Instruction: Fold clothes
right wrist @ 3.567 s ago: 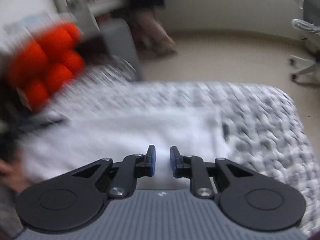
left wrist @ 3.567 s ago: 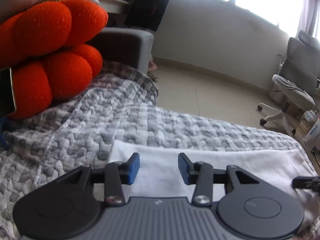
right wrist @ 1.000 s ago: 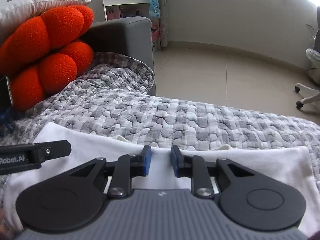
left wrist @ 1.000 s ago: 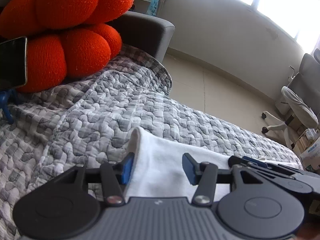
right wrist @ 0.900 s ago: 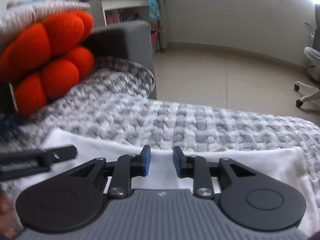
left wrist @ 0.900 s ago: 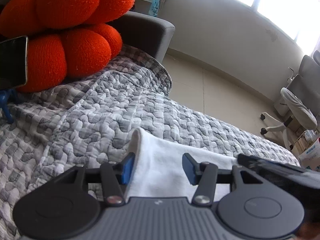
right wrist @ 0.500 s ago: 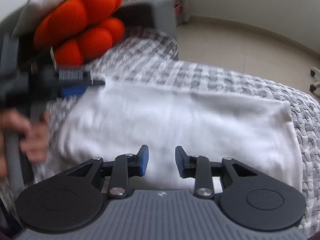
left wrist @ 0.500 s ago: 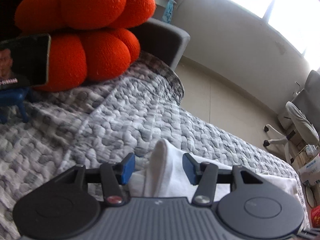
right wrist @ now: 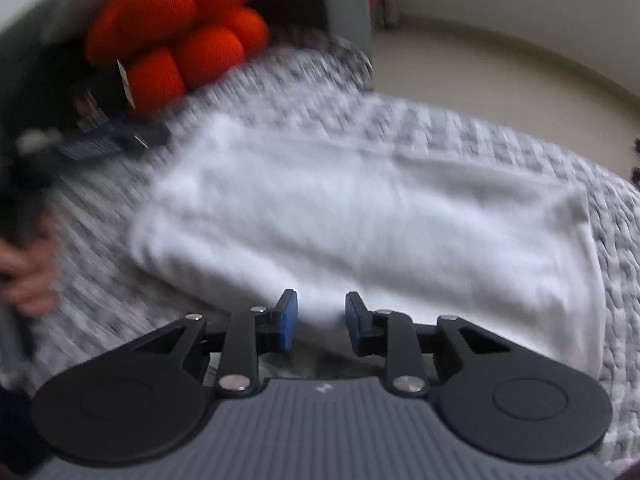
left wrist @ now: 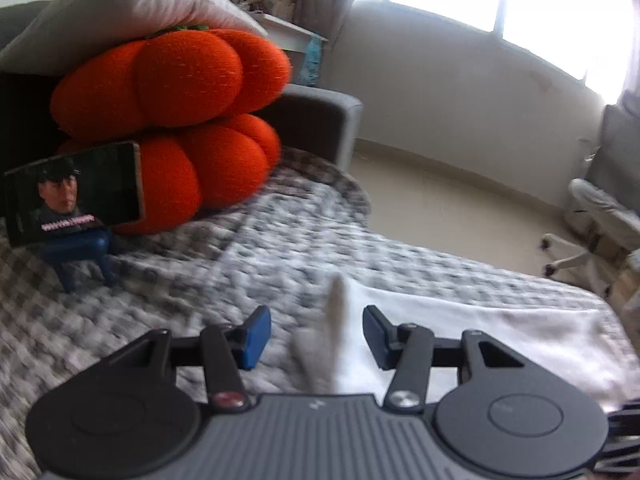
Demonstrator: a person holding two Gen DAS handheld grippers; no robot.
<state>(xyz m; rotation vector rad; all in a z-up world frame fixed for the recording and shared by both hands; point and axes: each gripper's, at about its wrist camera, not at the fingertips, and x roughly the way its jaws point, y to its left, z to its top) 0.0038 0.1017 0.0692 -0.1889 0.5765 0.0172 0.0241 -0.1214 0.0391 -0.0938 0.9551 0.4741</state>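
With our left gripper (left wrist: 316, 338) spread around a raised corner of the white garment (left wrist: 480, 328), untouched, having just narrowed, and our right gripper (right wrist: 318, 322) likewise apart and narrowing at its near edge, we seem ready to pinch and fold it across the quilt (left wrist: 200, 280).

White garment (right wrist: 360, 208): soft matt cloth. Quilted cover (left wrist: 168, 320): grey-white puckered fabric. Orange cushion (left wrist: 180, 92): coarse knit. Left gripper (left wrist: 316, 338): matt black plastic, blue pads (left wrist: 256, 336), ribbed grey body, bright metal pivots
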